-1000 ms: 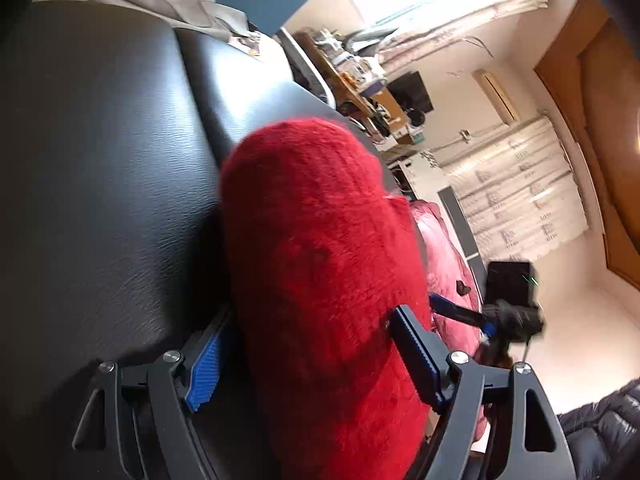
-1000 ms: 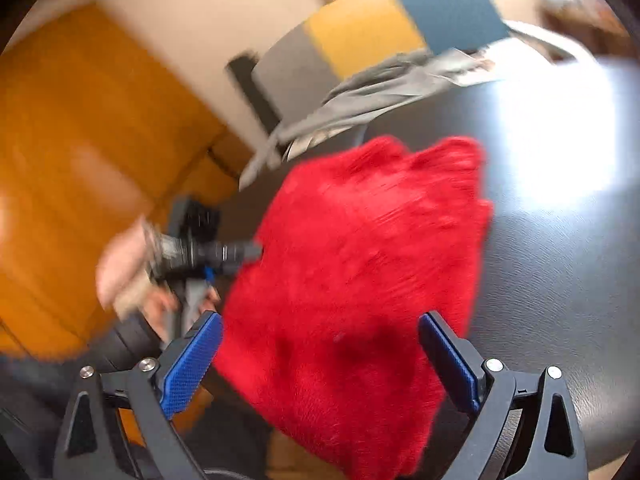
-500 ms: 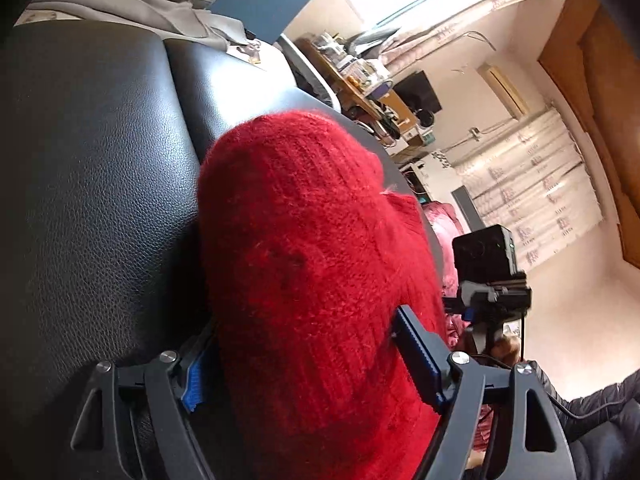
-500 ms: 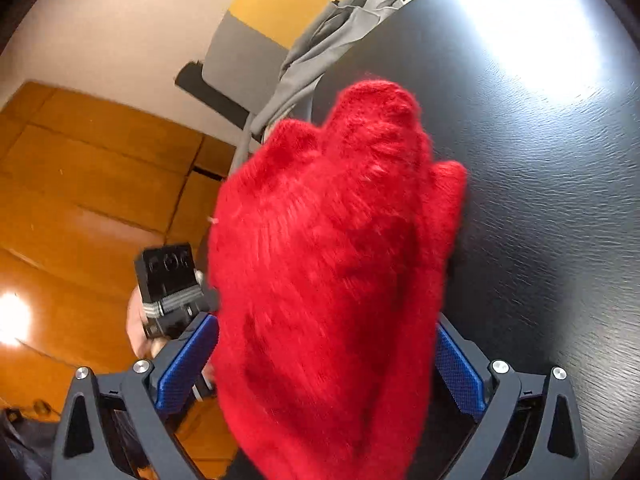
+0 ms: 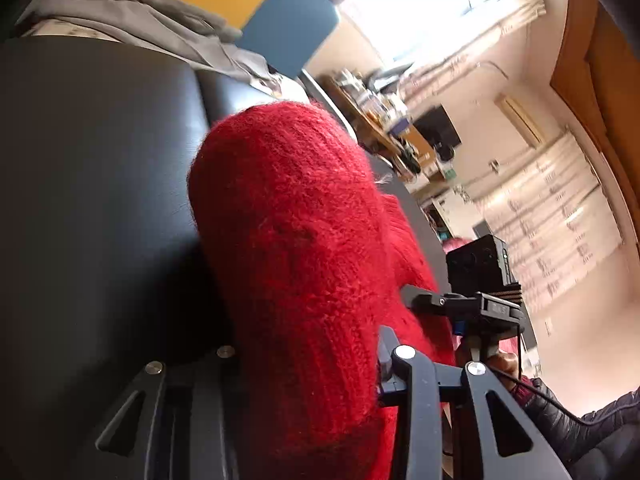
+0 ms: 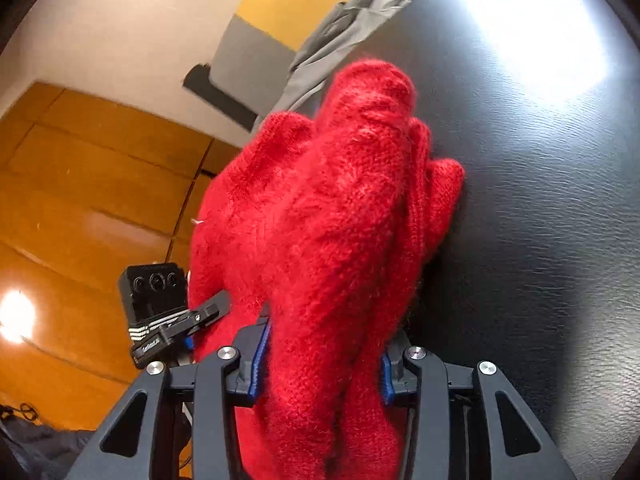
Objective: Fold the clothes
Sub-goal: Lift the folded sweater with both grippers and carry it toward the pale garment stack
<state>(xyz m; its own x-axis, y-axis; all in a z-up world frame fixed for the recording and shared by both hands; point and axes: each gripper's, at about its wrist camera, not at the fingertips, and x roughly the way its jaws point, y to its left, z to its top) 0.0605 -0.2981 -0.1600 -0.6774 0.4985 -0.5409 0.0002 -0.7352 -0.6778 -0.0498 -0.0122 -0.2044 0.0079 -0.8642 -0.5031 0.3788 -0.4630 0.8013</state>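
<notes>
- Fuzzy red knitted sweater (image 5: 304, 248): bunched into a thick, rounded roll, lying on the black leather-look padded surface (image 5: 92, 184); one side of the roll hangs past that surface's edge toward the orange wooden floor (image 6: 80, 184). Ribbed knit shows along its length.
- Left gripper (image 5: 308, 364): black frame, blue pads mostly buried in the knit. Its jaws are closing, with the end of the sweater roll between them; the wool fills the whole gap and bulges over both fingers.
- Right gripper (image 6: 320, 368): black frame, blue pads (image 6: 260, 360) pressed into the wool on either side. Its jaws are closing with the sweater between them; the fabric is pinched narrow at the pads and swells out beyond them.
- Each gripper appears in the other's view, a black box-shaped camera mounted on top, its fingers reaching into the roll from the side.
- Crumpled grey garment (image 5: 160, 28): at the far edge of the black surface, well apart from the sweater.
- Yellow, blue and grey panelled chair back (image 6: 280, 12): behind the grey garment.
- Dark padded sleeve (image 5: 580, 432): lower right corner of the left wrist view.
- Bright window with pale patterned curtains (image 5: 552, 200): far background, beside a cluttered wooden shelf (image 5: 380, 120).
</notes>
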